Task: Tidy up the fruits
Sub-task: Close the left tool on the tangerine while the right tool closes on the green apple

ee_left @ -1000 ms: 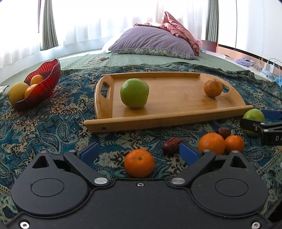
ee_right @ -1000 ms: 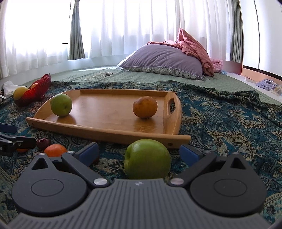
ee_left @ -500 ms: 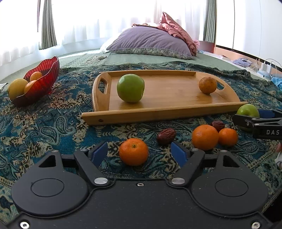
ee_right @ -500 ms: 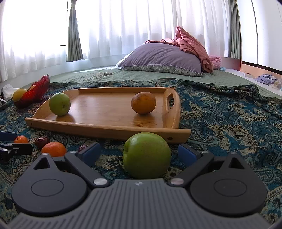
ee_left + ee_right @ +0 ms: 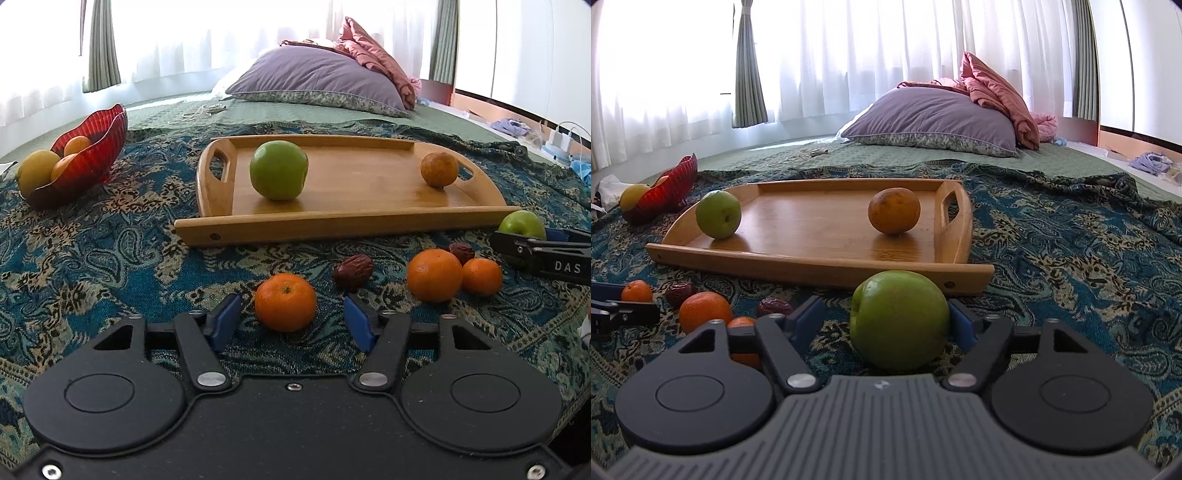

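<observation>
At the far left sits a ribbed red glass bowl (image 5: 86, 147) with scalloped walls, holding smooth yellow and orange fruit. My left tongs (image 5: 291, 319) have just been closing around a dimpled mandarin (image 5: 285, 301) on the cloth; the blue pads flank it with a sliver of gap on each side, so nothing is gripped yet. Just beyond lies a wrinkled dark date (image 5: 353, 271). Behind, the bamboo tray (image 5: 351, 225), rounded at the corners with cut-out handles, carries a glossy green apple (image 5: 279, 170) and a dull, rough orange (image 5: 439, 170). Further right, two more mandarins (image 5: 434, 275) touch each other beside a second date. My right tongs (image 5: 882, 319) have just been closing on a waxy green apple at the tray's corner (image 5: 899, 319); the right pad meets its skin, the left stands a little off. Everything rests on a woven teal paisley throw (image 5: 92, 251) over a green quilted bed, with a mauve pillow (image 5: 321, 77) and sheer white curtains behind.
</observation>
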Demonstrator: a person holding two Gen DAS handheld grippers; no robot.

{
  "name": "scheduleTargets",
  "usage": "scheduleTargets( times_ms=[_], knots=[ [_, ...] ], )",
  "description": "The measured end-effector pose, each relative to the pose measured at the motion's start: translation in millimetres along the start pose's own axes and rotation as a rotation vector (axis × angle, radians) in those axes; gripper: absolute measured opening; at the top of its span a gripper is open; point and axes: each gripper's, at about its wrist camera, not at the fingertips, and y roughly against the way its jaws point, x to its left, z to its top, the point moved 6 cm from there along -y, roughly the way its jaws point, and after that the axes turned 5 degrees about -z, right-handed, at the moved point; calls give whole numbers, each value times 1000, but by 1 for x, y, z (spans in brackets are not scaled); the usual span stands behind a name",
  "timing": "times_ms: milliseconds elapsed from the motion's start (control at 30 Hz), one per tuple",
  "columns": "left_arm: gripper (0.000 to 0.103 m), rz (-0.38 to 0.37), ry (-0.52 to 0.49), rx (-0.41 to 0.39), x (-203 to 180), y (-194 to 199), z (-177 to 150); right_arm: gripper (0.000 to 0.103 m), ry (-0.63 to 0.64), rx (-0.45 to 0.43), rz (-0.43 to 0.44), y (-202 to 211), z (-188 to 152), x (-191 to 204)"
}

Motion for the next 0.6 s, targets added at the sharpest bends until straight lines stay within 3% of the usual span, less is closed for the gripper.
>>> scheduleTargets(
  times_ms=[467,600],
  knots=[
    [54,-3,-12,2,-3,0,-2,62,-23,-5,-30,0,-1,-4],
    [35,5,-27,-12,-4,2,0,59,-29,-9,-35,1,-1,-5]
  ],
)
